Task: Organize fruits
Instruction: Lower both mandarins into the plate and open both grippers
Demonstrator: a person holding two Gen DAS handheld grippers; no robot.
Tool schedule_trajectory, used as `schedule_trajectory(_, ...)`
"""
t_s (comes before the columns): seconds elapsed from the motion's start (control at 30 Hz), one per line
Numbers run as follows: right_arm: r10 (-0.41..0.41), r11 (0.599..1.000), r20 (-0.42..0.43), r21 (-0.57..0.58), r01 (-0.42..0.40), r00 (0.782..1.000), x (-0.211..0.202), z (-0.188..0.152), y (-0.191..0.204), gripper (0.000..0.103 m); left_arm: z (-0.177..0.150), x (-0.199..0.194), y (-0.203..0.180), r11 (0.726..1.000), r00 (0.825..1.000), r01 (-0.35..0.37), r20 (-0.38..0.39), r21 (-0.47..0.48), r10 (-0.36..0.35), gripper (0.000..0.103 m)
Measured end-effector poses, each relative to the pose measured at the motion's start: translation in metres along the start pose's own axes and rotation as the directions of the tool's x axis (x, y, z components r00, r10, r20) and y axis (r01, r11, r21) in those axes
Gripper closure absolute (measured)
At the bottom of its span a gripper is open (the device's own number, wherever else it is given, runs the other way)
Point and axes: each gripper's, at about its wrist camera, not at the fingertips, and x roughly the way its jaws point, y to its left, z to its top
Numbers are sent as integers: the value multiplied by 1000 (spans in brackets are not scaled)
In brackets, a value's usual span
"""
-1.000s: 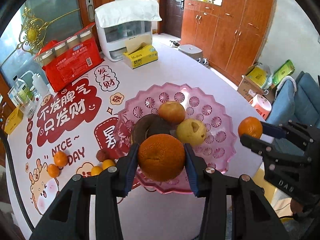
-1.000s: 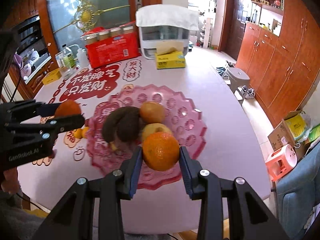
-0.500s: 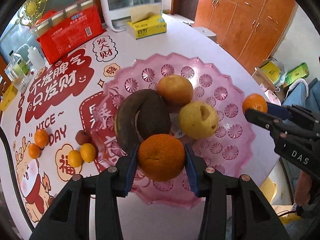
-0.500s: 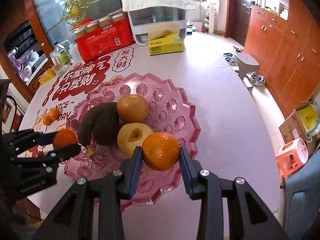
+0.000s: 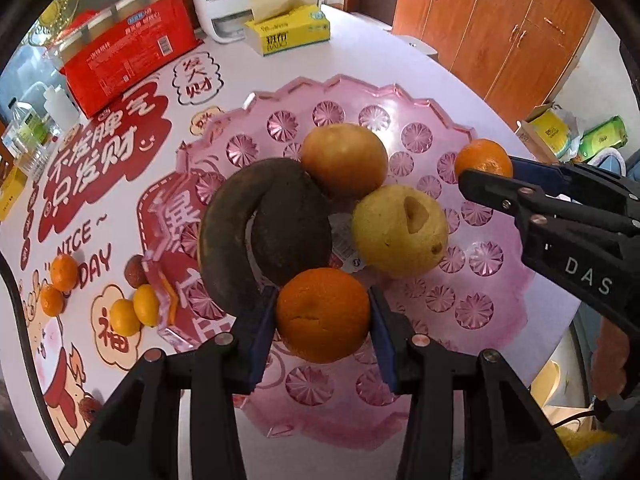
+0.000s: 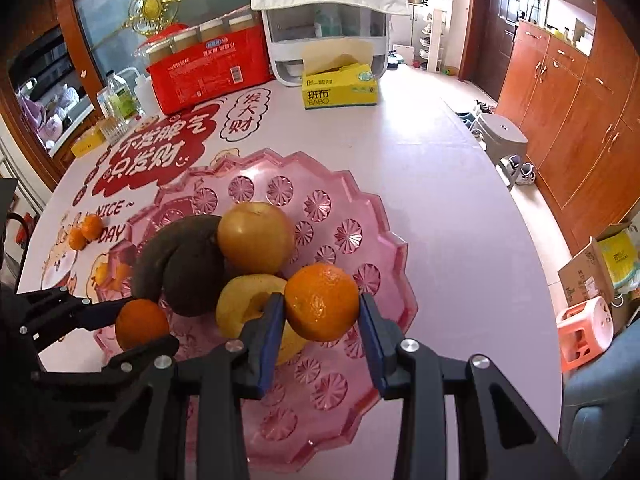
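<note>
Pink plate point(image 5: 472, 312) lies directly beneath both tools, each clamped on an orange: left tool point(image 5: 323, 316), right tool point(image 6: 322, 309).

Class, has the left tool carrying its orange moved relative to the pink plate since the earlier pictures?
Yes. The left tool with its orange has come down closer over the pink plate, which now fills more of the left wrist view.

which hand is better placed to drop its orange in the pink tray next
Left, probably. Its tongs hold an orange over bare tray. The right tongs' orange crowds the pear.
</note>
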Motion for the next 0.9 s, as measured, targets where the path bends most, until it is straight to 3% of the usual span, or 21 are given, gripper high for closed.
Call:
schedule_trajectory(0.23, -17, 1000, 4, -20, 17, 1000, 9, 5, 3, 65, -1, 2, -4, 1000, 1000, -17, 4, 10, 17, 58)
schedule_trajectory(0.37, -28, 998, 6, -47, 28, 1000, 10, 5, 8, 64, -2, -9, -4, 999, 998, -35, 48, 7, 35, 38)
schedule_trajectory(0.47, -20, 999, 9, -46, 20, 1000, 8, 5, 10, 63, -3, -18, -3, 999, 996, -46, 78, 3, 45, 34)
schedule_trajectory(0.57, -40, 998, 32, -55, 42, 999, 4, 6, 12, 53, -6, -22, -1, 999, 995, -53, 88, -7, 53, 33)
schedule_trajectory(0.9, -32, 998, 49, -49, 35, 998, -9, -2, 16, 52, -17, -45, 14, 993, 984, -75, 155, -90, 88, 33)
